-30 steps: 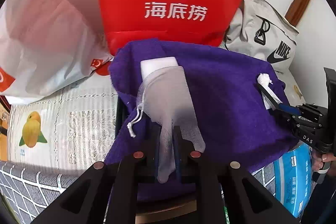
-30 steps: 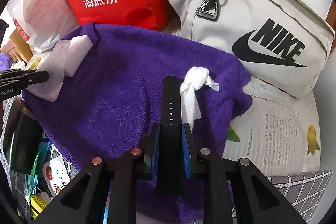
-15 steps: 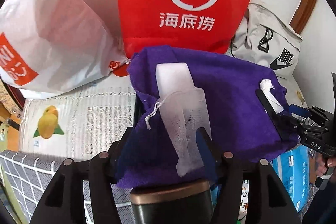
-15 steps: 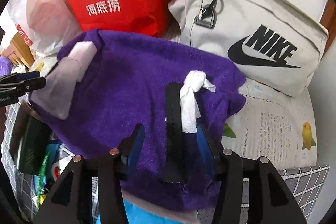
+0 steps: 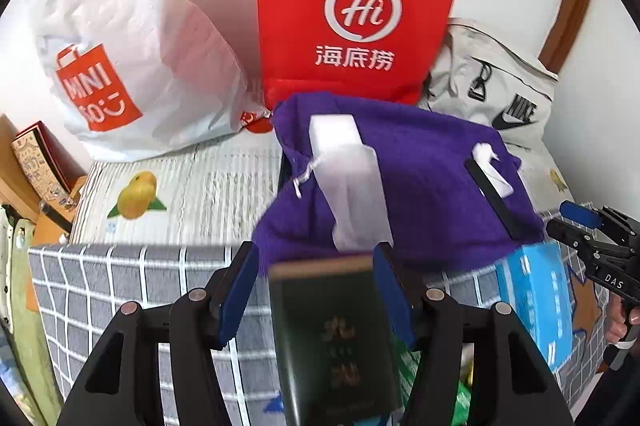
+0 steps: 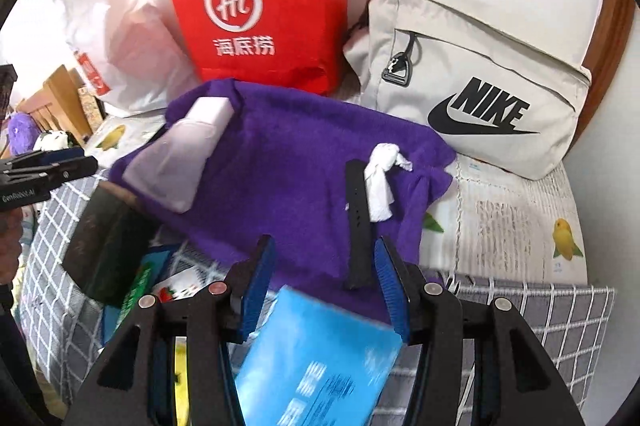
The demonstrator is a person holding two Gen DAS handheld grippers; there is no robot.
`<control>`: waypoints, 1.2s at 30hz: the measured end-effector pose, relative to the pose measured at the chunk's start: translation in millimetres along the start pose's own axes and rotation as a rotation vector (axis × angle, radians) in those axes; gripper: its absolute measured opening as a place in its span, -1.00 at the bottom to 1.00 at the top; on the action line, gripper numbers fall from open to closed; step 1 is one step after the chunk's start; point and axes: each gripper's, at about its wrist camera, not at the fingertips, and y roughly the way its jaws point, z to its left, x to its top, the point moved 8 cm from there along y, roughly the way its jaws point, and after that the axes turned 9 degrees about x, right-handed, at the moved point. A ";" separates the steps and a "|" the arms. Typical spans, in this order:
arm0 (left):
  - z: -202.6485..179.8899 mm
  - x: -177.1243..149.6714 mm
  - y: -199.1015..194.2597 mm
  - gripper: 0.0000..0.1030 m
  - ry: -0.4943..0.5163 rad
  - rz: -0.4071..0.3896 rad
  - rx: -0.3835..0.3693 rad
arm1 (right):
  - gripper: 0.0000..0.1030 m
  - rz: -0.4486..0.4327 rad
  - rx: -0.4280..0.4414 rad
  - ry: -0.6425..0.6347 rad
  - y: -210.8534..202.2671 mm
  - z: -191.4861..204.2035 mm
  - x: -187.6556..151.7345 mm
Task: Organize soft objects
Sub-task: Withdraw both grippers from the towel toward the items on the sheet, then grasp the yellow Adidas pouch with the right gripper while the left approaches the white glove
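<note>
The purple towel (image 6: 280, 178) lies spread on the bed, with the mesh pouch (image 5: 352, 194) at its left and the black strap (image 6: 356, 222) and knotted white cloth (image 6: 382, 178) at its right. Both have just been let go, so this placement looks finished. The left gripper (image 5: 316, 290) and right gripper (image 6: 324, 282) stand half open, empty, pulled back and up, angled steeply downward.
</note>
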 end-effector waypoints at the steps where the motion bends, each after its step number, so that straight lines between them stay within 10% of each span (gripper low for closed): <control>1: -1.0 -4.5 -3.8 0.11 0.002 -0.002 -0.002 | 0.00 -0.002 0.003 -0.002 -2.5 2.4 -3.3; 21: -12.2 -99.7 -49.9 0.11 -0.025 0.002 -0.081 | 0.24 0.092 0.194 -0.058 -12.3 109.3 -118.1; 36: 0.9 -136.5 -40.0 0.11 -0.074 0.042 -0.127 | 0.59 0.153 0.093 -0.063 28.8 124.0 -130.1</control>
